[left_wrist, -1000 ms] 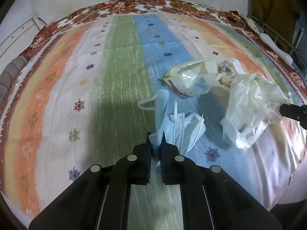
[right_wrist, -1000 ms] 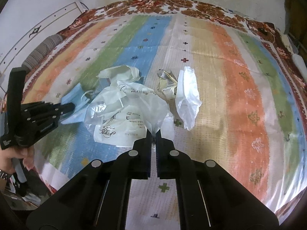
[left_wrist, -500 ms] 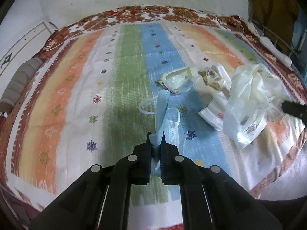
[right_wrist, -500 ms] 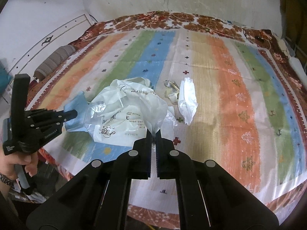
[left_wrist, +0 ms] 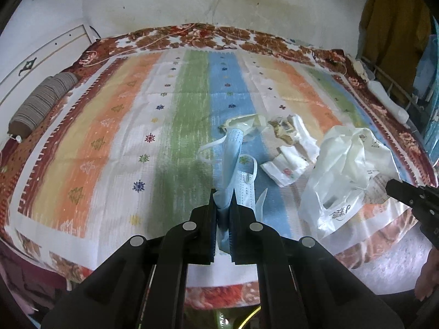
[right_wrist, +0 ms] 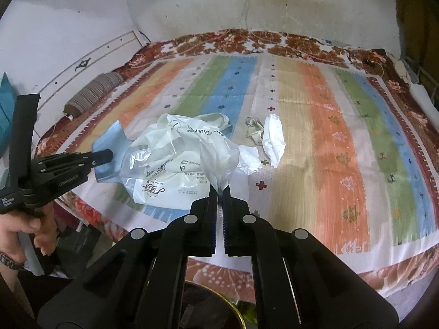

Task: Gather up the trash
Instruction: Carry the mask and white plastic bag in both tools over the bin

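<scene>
My left gripper (left_wrist: 222, 196) is shut on light blue face masks (left_wrist: 233, 159) that hang above the striped bedspread (left_wrist: 109, 126). My right gripper (right_wrist: 219, 192) is shut on a white printed plastic bag (right_wrist: 181, 161), lifted off the bed; that bag (left_wrist: 343, 170) shows at the right of the left wrist view, with the right gripper's tip (left_wrist: 395, 189) on it. On the bed still lie a cream wrapper (left_wrist: 247, 123), a crumpled foil wrapper (right_wrist: 253, 131), a white tissue (right_wrist: 273, 139) and a printed paper packet (left_wrist: 285, 168). The left gripper (right_wrist: 107, 155) holds the masks (right_wrist: 111, 142) beside the bag.
A striped bolster (left_wrist: 41, 104) lies at the bed's left edge by the white wall. A gold-rimmed bin (right_wrist: 214, 309) sits below the right gripper, off the bed's near edge. A hand (right_wrist: 30, 224) grips the left tool. Clothing (left_wrist: 395, 24) hangs at the far right.
Both grippers have risen and pulled back toward the bed's near edge, carrying the masks and the bag. The bed looks farther off and its front edge is in view.
</scene>
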Action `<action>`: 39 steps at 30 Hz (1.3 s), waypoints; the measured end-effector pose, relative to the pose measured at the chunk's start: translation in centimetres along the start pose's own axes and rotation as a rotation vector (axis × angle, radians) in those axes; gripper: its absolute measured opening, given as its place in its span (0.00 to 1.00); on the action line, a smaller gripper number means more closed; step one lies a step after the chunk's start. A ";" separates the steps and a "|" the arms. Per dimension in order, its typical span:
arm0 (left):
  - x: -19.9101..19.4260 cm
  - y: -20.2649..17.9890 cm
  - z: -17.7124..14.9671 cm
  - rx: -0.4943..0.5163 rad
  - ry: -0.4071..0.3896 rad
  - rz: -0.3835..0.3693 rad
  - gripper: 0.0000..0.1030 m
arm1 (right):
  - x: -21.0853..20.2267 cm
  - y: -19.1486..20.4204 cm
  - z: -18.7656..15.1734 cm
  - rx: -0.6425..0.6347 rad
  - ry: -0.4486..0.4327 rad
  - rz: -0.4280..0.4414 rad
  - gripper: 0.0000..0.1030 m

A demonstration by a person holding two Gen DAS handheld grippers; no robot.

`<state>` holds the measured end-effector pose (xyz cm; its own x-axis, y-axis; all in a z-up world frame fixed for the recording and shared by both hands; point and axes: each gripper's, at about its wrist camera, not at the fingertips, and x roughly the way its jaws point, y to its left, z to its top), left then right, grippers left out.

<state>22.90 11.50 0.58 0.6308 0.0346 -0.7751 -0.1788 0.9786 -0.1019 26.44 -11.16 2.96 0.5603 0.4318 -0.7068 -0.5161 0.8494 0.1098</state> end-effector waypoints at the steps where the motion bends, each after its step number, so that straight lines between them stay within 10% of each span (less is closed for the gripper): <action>1: -0.4 -0.2 -0.2 0.001 -0.008 -0.003 0.06 | -0.4 0.1 -0.3 0.000 -0.005 -0.002 0.03; 39: -9.8 -4.2 -10.4 -0.083 -0.091 -0.130 0.06 | -6.2 0.2 -13.0 0.034 0.063 -0.052 0.03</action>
<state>9.57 4.89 2.11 0.7180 -0.0687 -0.6927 -0.1509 0.9561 -0.2513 14.43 -17.66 -1.77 0.5433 0.3676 -0.7548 -0.4644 0.8806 0.0945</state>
